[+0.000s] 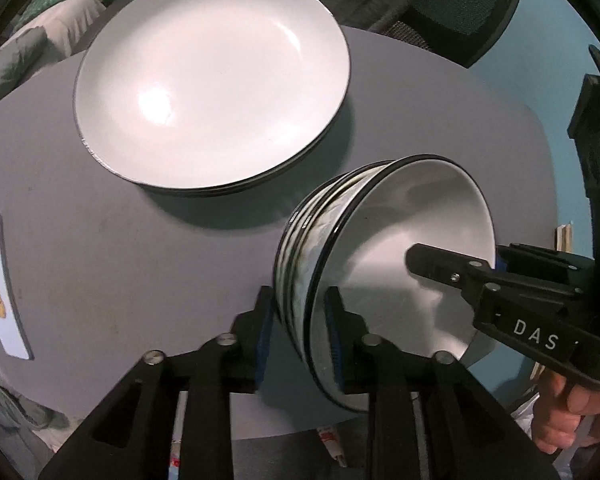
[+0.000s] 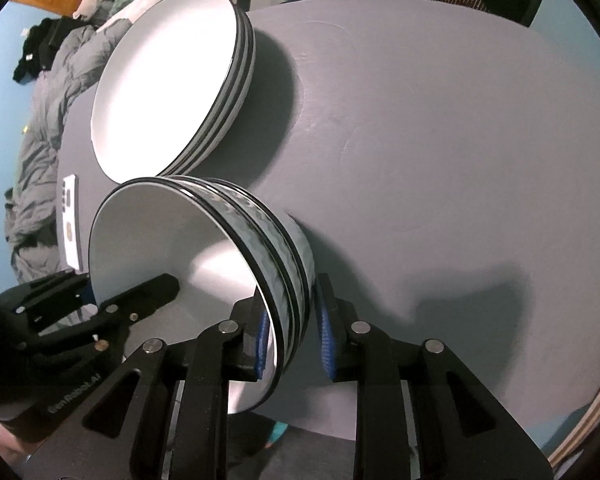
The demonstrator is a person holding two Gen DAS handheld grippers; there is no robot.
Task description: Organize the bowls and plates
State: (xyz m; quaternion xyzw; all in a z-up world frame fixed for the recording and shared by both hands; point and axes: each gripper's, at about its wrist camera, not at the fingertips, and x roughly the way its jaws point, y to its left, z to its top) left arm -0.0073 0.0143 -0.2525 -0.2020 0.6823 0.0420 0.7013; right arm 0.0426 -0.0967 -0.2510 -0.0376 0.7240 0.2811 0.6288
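Grey round table (image 1: pixel 100 240) across most of both views, matte, faintly ringed with marks at the centre right of the right wrist view (image 2: pixel 420 140).

Stack of plates (image 1: pixel 212 92) in the upper centre of the left wrist view, upper left of the right wrist view (image 2: pixel 160 88): white glossy faces, thin black rims, several edges layered one on another, flat on the table.

Stack of bowls (image 1: pixel 400 264) in the lower right of the left wrist view, lower left of the right wrist view (image 2: pixel 172 256): nested, white inside, black-rimmed, pale grey-blue mottled bands on the outer walls. Just beside the plates, near the table's close edge.

Left gripper (image 1: pixel 300 336) at the bottom centre of its own view, blue pads either side of the bowls' stacked rims, part open; contact of the pads with the rims hard to tell. Seen too at the lower left of the right wrist view (image 2: pixel 96 304), one finger inside the top bowl.

Right gripper (image 2: pixel 292 340) at the bottom centre of its view, likewise straddling the opposite rim, a gap showing at the outer pad. In the left wrist view, at right (image 1: pixel 496 264), one black finger inside the bowl.

White remote (image 1: pixel 0 284) at the left edge, flat on the table.
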